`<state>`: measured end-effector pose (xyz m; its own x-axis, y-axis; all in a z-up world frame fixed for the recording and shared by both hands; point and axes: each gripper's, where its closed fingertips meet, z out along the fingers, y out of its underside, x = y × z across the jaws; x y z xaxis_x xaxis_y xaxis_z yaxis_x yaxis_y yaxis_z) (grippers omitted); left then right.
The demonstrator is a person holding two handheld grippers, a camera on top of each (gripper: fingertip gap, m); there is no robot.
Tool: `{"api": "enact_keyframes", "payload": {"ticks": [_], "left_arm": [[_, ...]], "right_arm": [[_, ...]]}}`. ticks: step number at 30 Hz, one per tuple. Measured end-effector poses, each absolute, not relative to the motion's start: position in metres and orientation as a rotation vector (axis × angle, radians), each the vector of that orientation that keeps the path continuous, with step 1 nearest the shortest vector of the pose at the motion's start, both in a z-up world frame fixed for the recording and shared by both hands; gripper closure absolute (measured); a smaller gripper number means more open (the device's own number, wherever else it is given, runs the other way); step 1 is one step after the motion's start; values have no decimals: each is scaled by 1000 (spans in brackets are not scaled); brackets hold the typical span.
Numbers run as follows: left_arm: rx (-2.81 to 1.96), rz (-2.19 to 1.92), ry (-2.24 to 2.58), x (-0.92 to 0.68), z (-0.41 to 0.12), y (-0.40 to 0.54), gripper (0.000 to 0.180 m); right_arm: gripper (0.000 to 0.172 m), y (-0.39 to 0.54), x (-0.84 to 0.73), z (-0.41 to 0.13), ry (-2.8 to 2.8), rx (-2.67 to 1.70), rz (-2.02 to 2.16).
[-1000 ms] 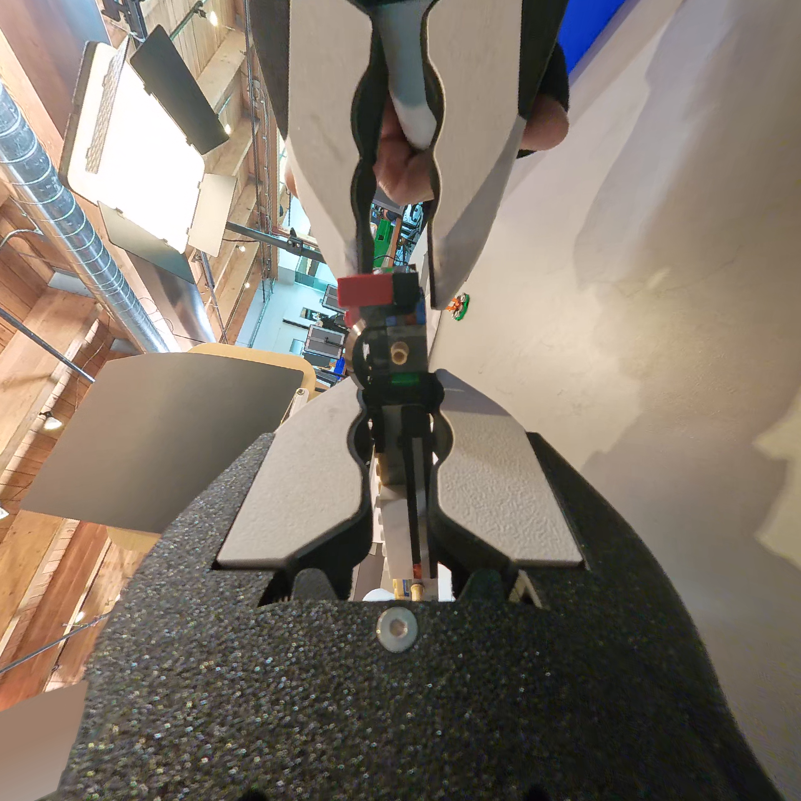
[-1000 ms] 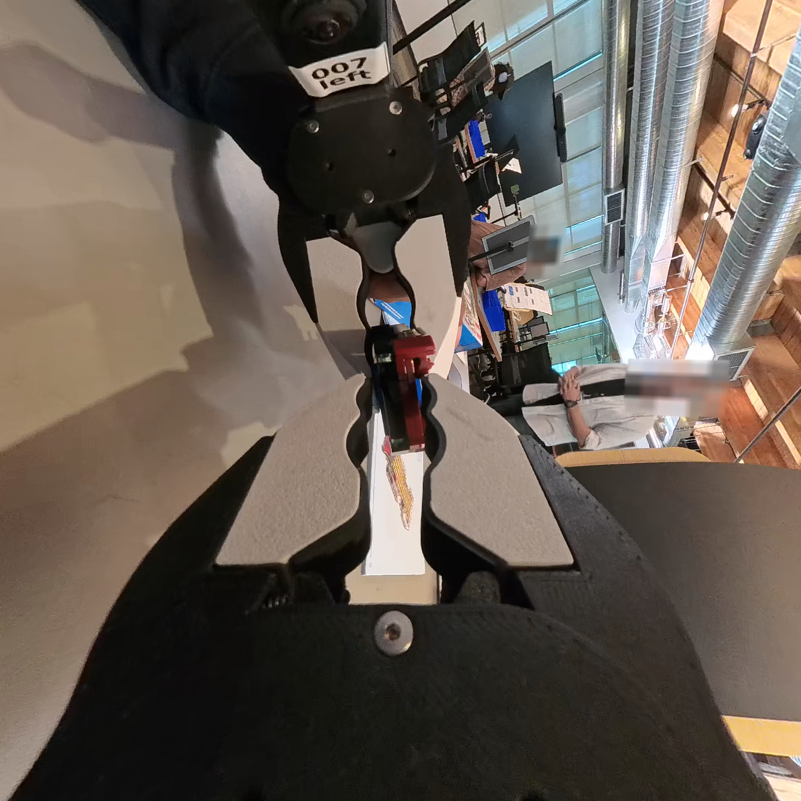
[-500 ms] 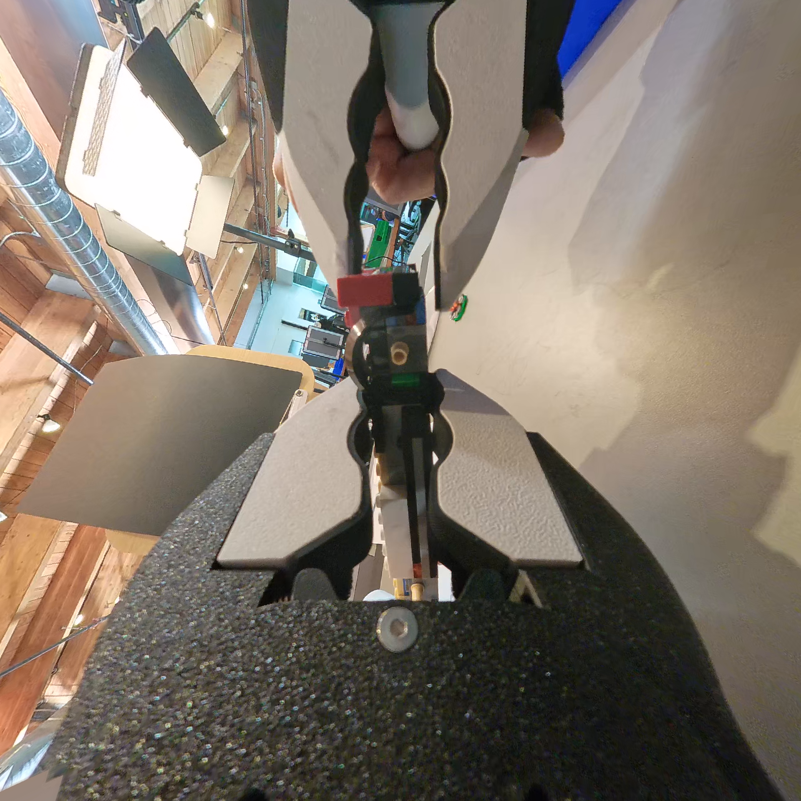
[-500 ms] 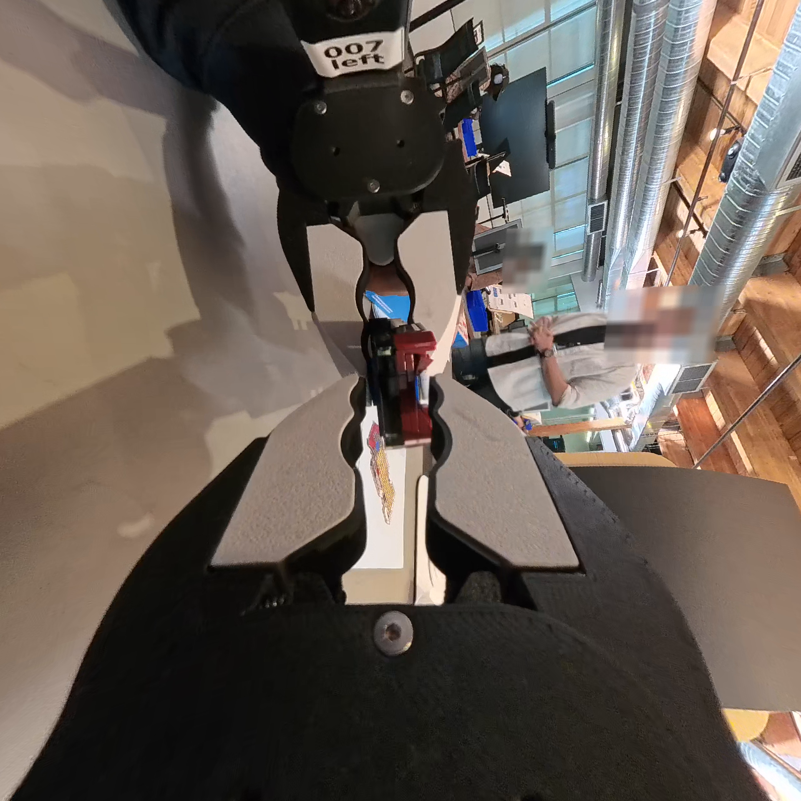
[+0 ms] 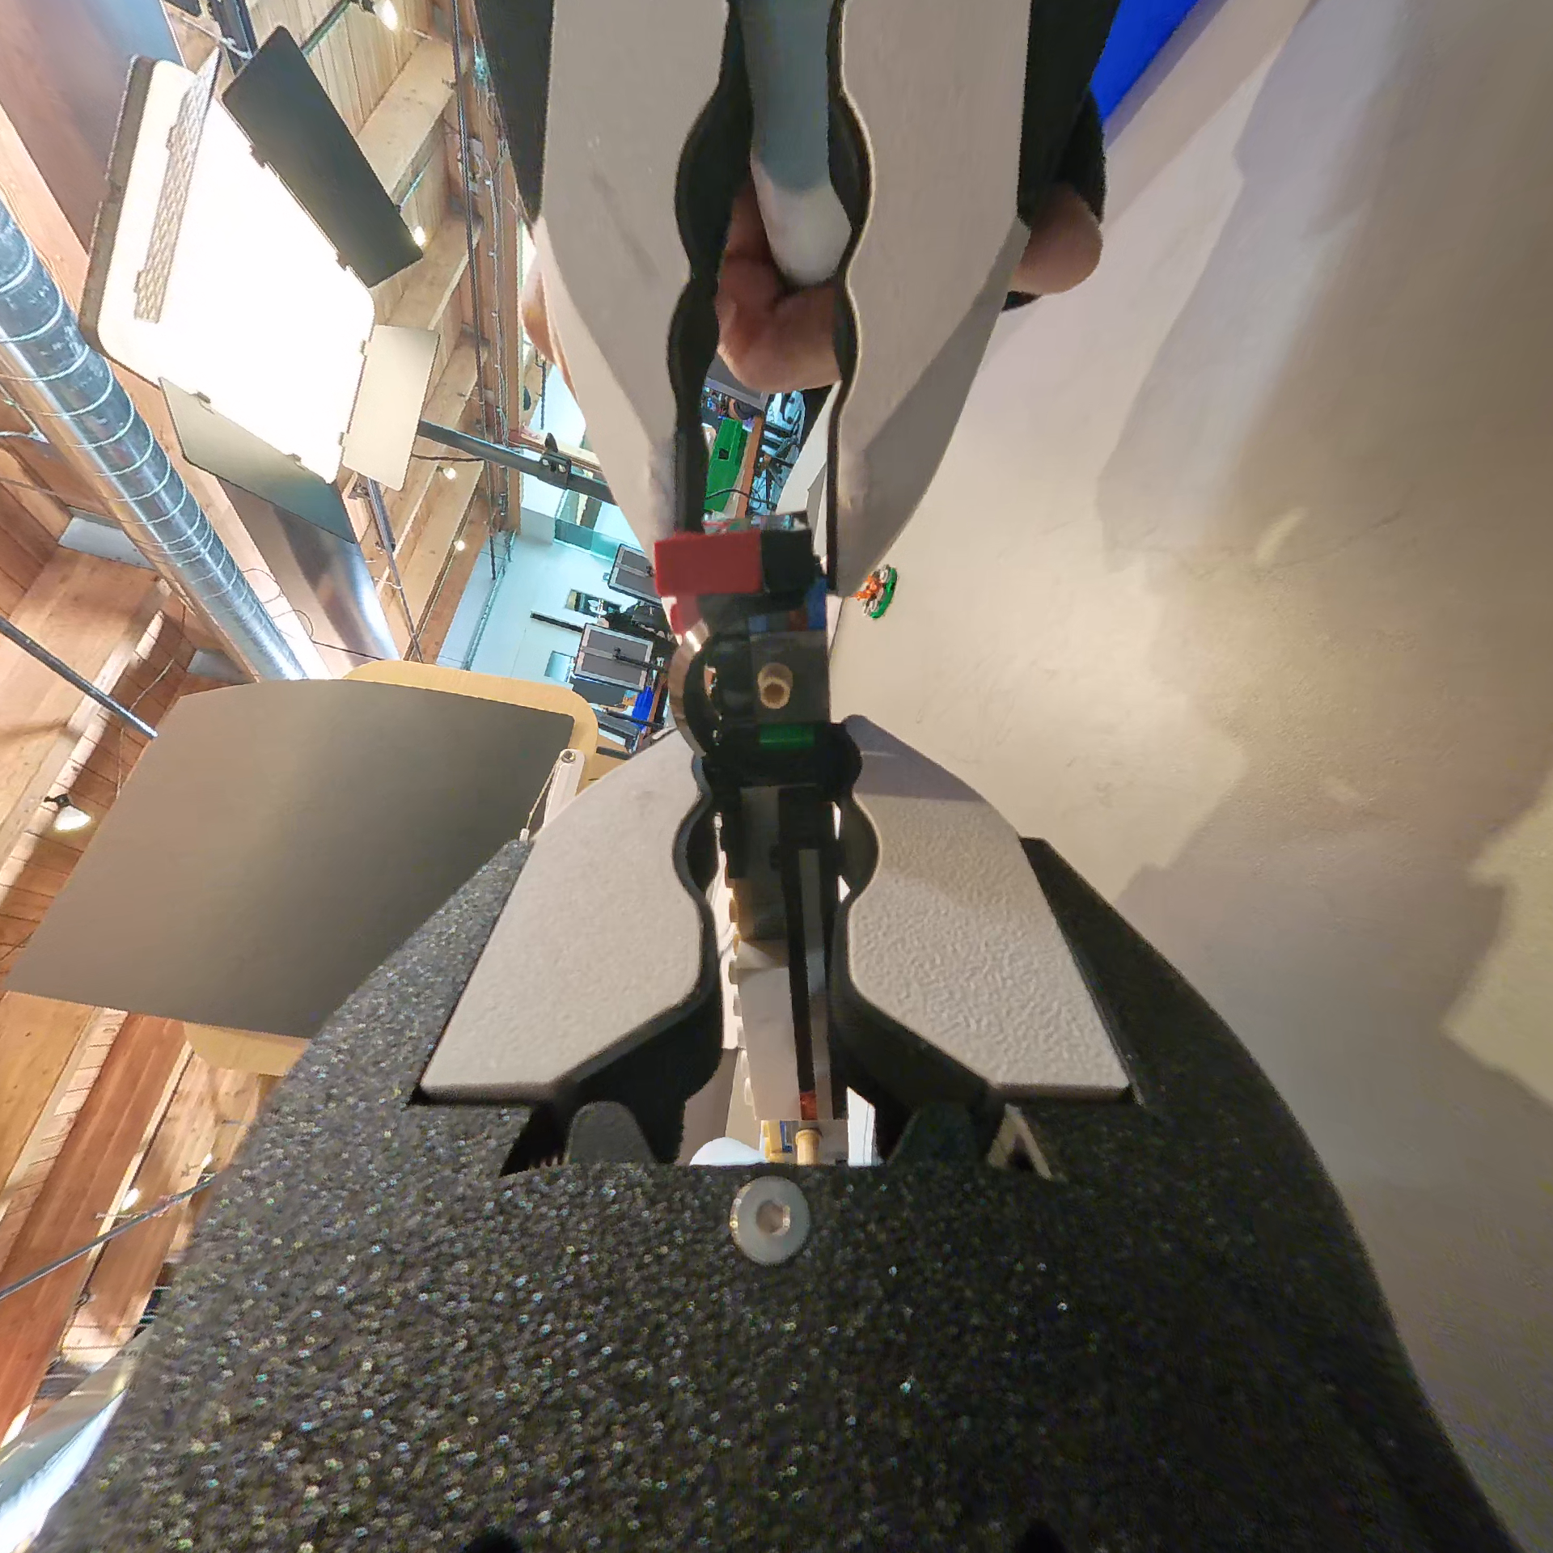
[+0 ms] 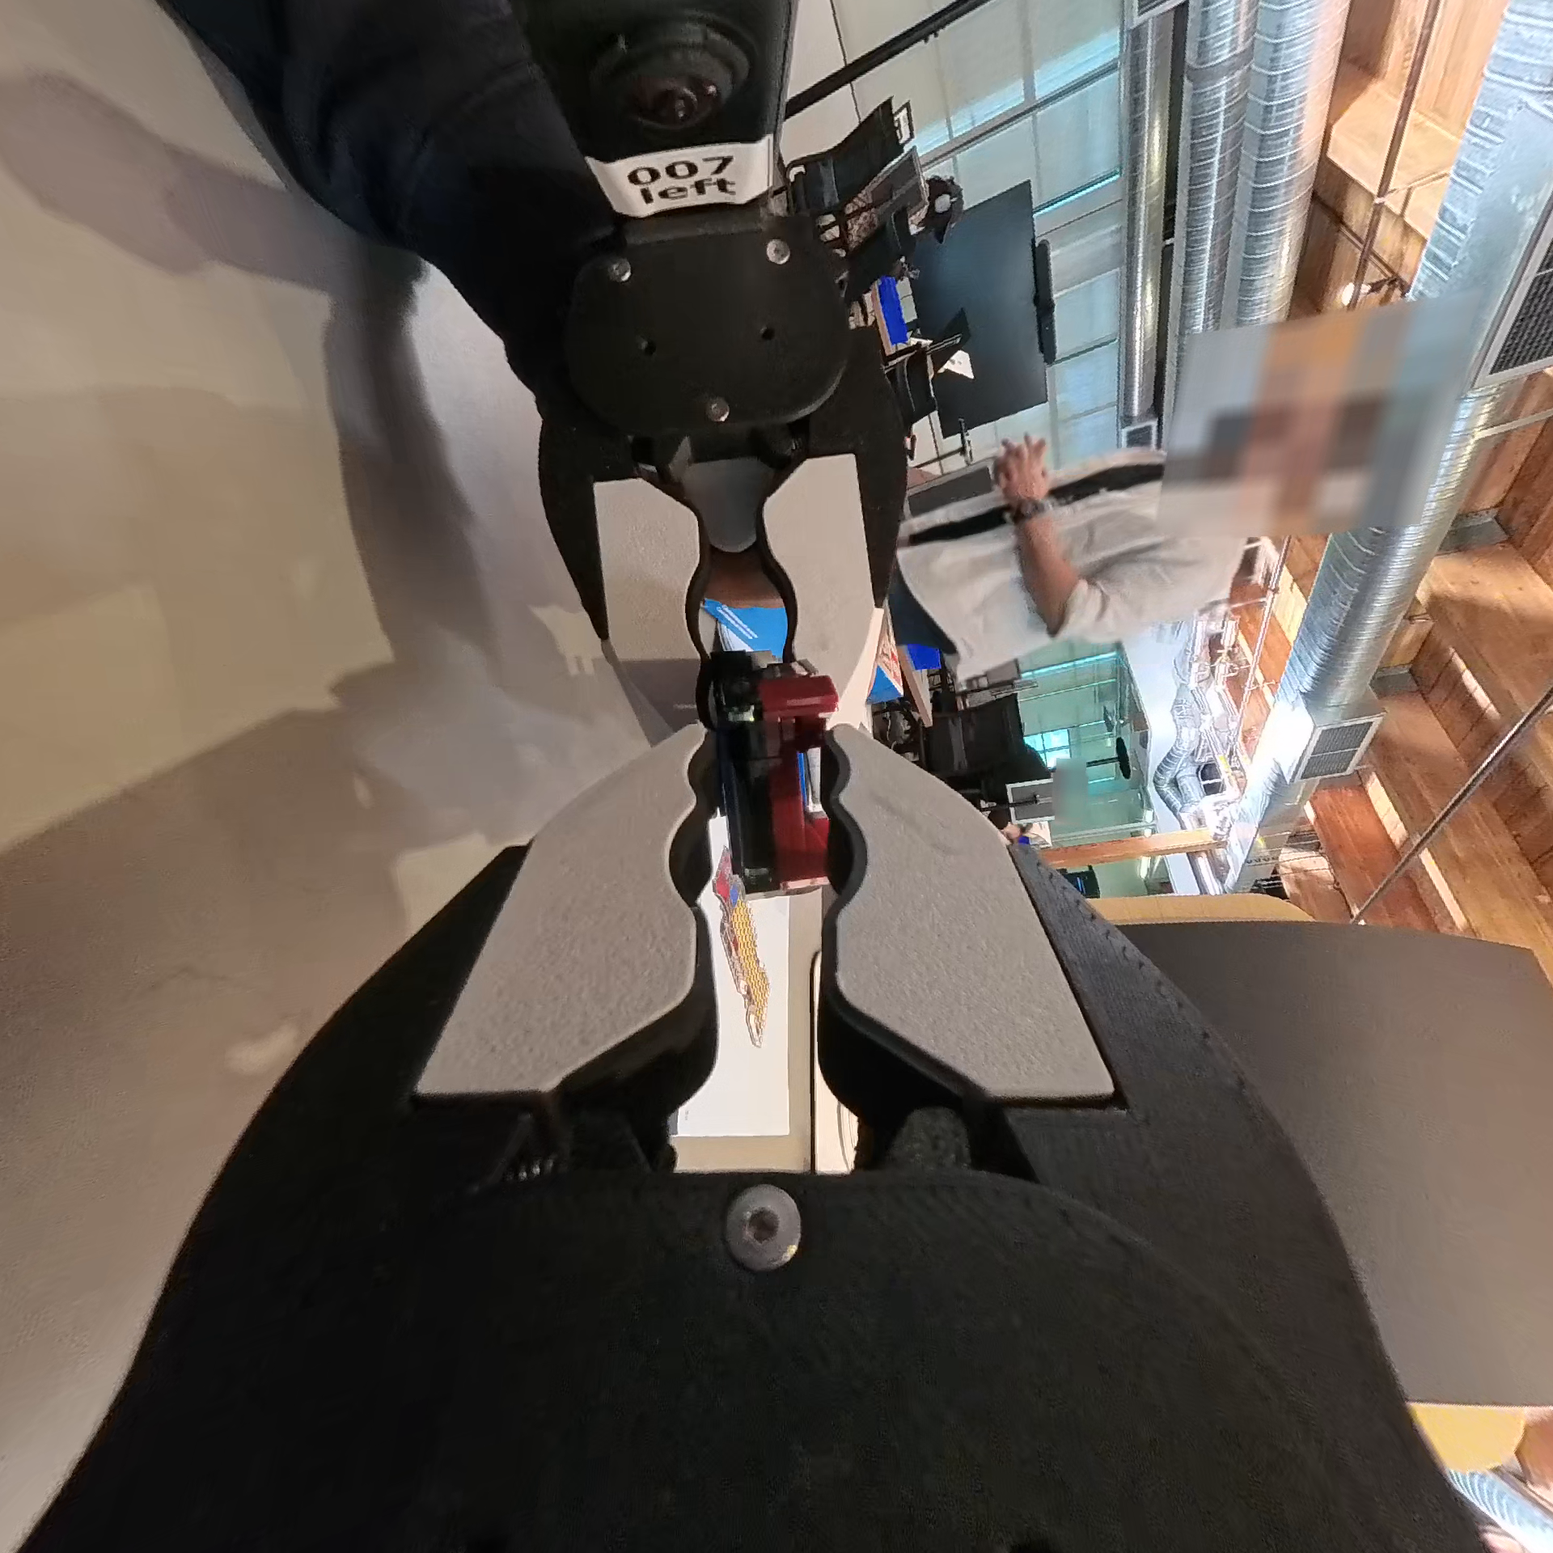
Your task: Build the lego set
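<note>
A small toy-brick assembly is held in the air between my two grippers, which face each other tip to tip. In the left wrist view my left gripper [image 5: 773,744] is shut on its black and grey end [image 5: 777,681], which has a tan pin and a green piece. A red brick [image 5: 710,561] sits at the far end, at the tips of my right gripper [image 5: 752,546]. In the right wrist view my right gripper [image 6: 769,748] is shut on the dark red and black end [image 6: 777,807], both pads against it. The left gripper [image 6: 744,664] grips the far end.
The grey tabletop [image 5: 1218,504] lies to one side, with a small green and orange piece [image 5: 878,581] on it. A white printed sheet [image 6: 748,966] lies under the right gripper. A person in a white shirt [image 6: 1092,571] stands behind. A dark panel [image 5: 294,840] is close by. Tip to tip, the grippers are about 4 cm apart.
My right gripper's pads eased apart from the red and black end half a second ago and have come together on it once more. The left gripper kept its grip. The person behind moved.
</note>
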<state>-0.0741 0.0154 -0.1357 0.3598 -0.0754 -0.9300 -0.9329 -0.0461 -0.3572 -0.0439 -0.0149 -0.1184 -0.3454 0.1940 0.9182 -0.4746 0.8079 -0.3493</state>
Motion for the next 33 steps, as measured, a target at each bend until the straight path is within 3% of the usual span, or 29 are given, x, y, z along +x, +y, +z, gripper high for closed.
{"api": "enact_keyframes", "payload": {"ticks": [33], "left_arm": [[-1444, 878, 1001, -65, -140, 18, 156]], "right_arm": [[150, -15, -34, -120, -1860, 214, 823]]}}
